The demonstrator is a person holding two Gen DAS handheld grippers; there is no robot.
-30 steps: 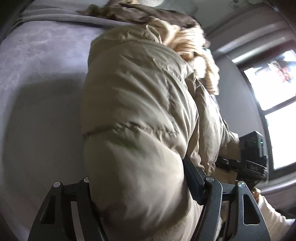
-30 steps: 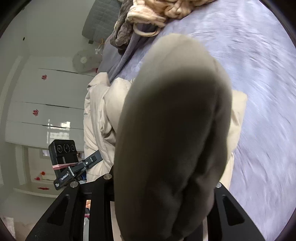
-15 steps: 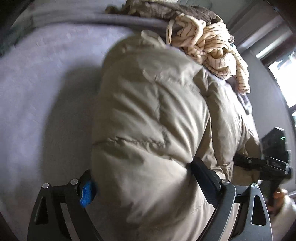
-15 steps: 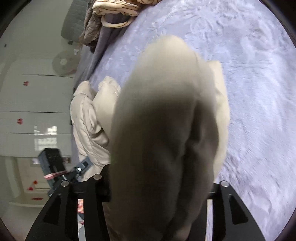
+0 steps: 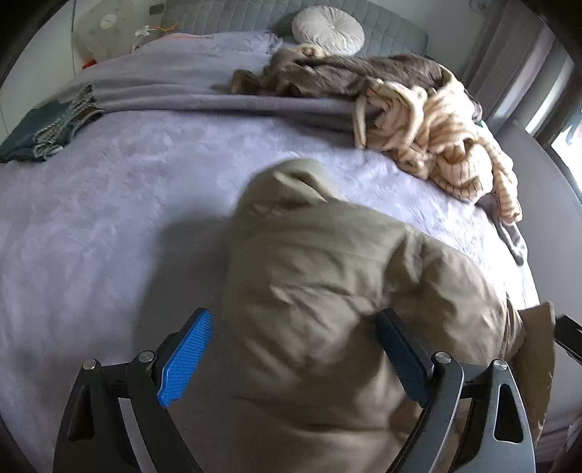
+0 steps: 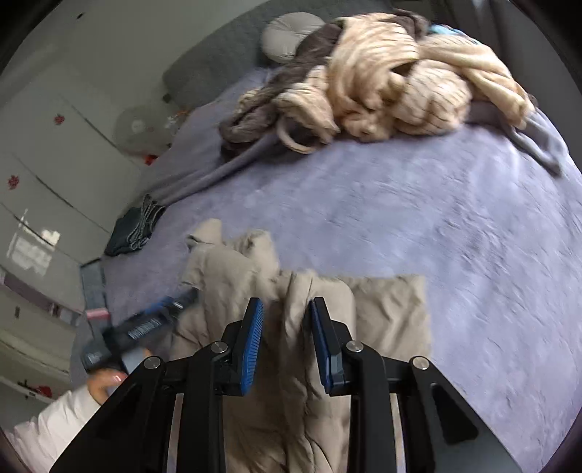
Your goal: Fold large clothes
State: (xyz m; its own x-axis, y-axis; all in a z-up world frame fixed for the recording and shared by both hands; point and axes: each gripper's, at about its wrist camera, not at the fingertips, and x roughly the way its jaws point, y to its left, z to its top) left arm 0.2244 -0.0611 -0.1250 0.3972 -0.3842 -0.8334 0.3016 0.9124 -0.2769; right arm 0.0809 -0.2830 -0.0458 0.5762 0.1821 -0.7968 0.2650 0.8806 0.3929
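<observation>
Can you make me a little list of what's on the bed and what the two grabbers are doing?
surface: purple blanket on the bed
main garment: beige puffy jacket, lying bunched up
left gripper: open, jacket bulging between its fingers
right gripper: partly open around a jacket fold
other clothes: cream striped knit, brown garment
folded stack: dark clothes
pillow: round, grey

A bed [image 5: 109, 225] with a lavender plush blanket carries a beige puffer jacket [image 5: 327, 291] at 5 o'clock, heaped knitwear [image 5: 429, 134] at 1 o'clock, and folded dark clothes [image 5: 43, 134] at 10 o'clock.
</observation>
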